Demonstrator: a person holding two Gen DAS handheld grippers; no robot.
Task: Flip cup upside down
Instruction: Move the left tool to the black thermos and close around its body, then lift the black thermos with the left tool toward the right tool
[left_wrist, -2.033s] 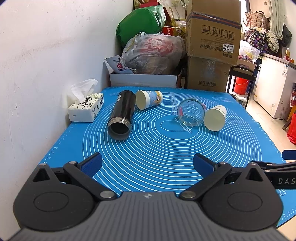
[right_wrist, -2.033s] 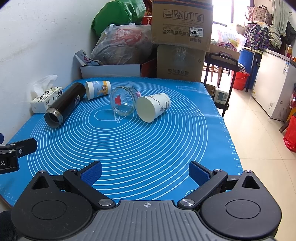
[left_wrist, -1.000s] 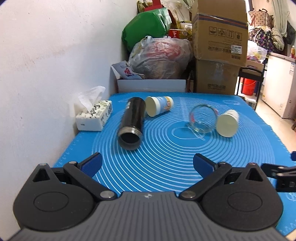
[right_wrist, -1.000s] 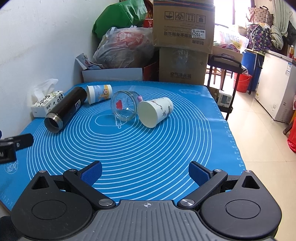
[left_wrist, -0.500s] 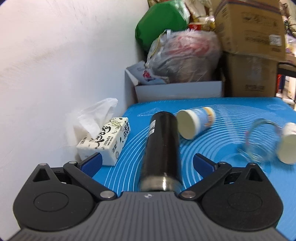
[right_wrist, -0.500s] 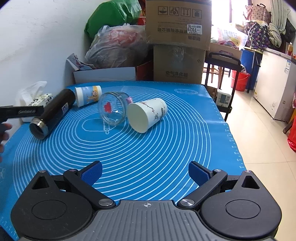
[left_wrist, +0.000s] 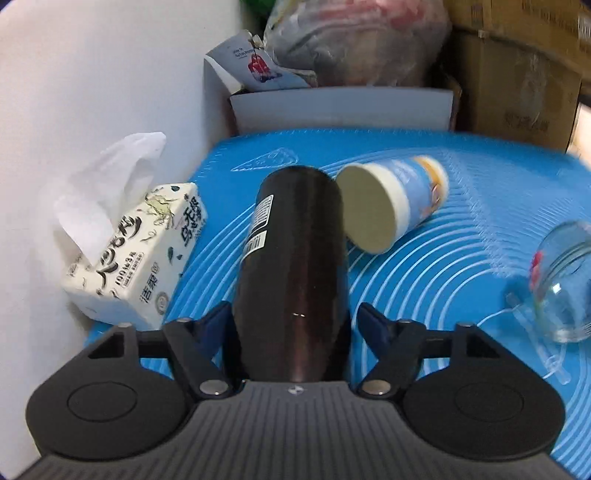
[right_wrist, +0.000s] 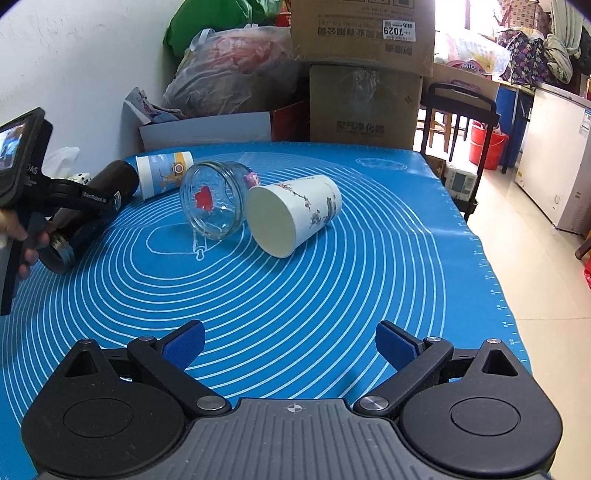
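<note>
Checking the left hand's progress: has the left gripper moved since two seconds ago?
Yes. The left gripper has moved forward toward the tissue box, and now straddles the black flask.

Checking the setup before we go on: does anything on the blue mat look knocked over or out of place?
Yes. All four drinking vessels lie on their sides: the black flask, blue paper cup, glass jar and white paper cup. Nothing looks spilled. The left gripper straddles the flask.

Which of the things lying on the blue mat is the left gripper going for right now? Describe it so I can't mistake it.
On the blue mat, look to the side along the white wall, beside the tissue box. The black flask lies there on its side between the left gripper's open fingers. It is the only dark, long cylinder; the paper cup touching it is pale and short.
</note>
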